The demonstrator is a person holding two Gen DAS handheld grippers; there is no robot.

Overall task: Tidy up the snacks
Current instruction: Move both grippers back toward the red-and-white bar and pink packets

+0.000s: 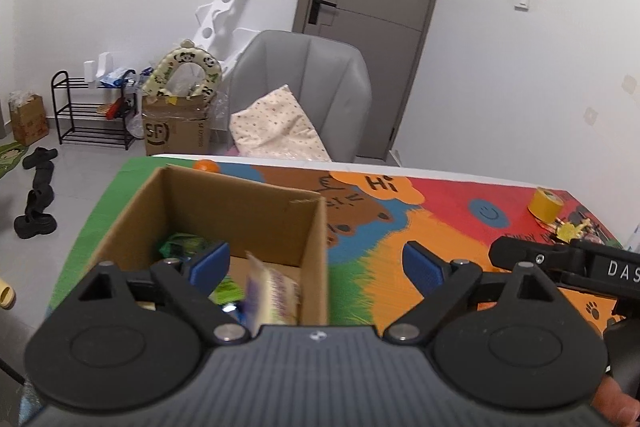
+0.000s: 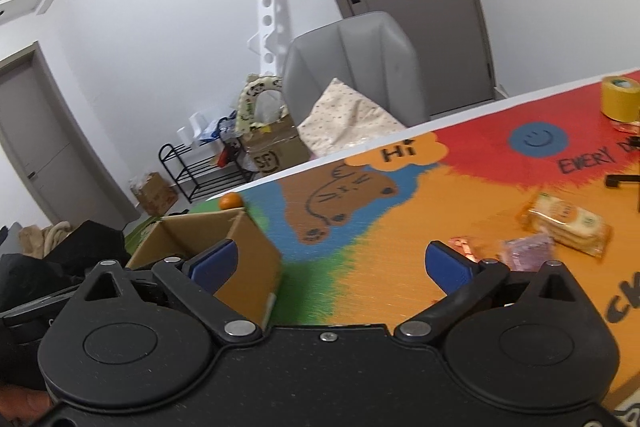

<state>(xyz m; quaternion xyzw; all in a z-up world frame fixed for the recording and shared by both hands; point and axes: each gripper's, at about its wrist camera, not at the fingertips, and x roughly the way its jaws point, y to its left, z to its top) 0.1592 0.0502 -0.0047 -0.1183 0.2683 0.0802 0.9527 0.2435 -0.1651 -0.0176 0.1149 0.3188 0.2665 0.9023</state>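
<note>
2 grippers, left [image 1: 316, 263] and right [image 2: 332, 261], ribbed blue fingers apart, beside square corrugated cardboard box [image 1: 240, 205] of crinkly snack packets [image 1: 276, 293].

One cardboard box [image 1: 240, 211], three loose snack packets [image 2: 568, 227], one tape roll [image 2: 619, 103], one orange [image 2: 231, 202]

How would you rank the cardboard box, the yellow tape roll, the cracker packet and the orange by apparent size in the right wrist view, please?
1. cardboard box, though it sits nearest the camera
2. cracker packet
3. yellow tape roll, close to the packet, so that order is unsure
4. orange, smallest and farthest back
</note>
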